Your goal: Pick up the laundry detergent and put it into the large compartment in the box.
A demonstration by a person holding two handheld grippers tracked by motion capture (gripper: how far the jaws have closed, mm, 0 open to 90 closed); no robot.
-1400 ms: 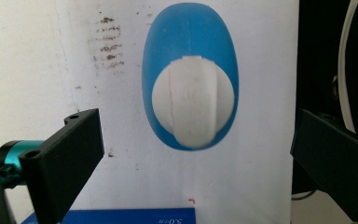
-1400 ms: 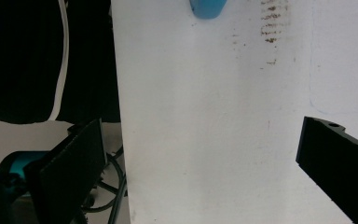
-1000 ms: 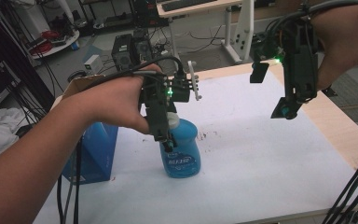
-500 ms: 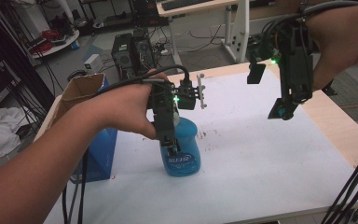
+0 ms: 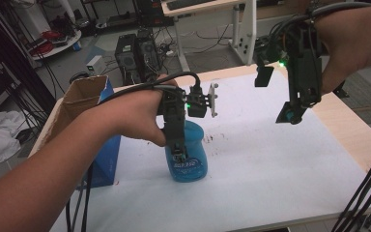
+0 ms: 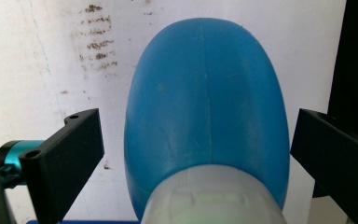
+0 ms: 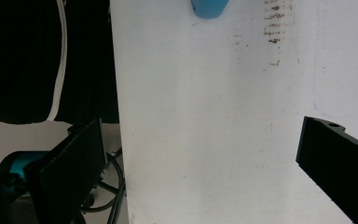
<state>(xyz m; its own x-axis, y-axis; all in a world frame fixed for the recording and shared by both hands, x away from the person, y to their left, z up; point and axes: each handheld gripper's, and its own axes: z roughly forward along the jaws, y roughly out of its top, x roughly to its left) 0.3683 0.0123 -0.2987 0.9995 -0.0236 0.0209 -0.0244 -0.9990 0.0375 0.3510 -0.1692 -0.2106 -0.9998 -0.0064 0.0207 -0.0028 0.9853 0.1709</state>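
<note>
standing between the released left tongs [image 6: 193,154]: blue bottle [image 6: 205,107]; right tongs [image 7: 205,172] released.

We see a bright blue bottle [image 5: 188,157] with a whitish translucent cap [image 6: 214,198] and a label with white letters. The left gripper [image 5: 178,147] and the right gripper [image 5: 292,113] are black, each with a small green light. The table cover [image 5: 270,164] is white with brown stains. At the left, the box [image 5: 94,125] is blue outside and brown cardboard inside.
</note>
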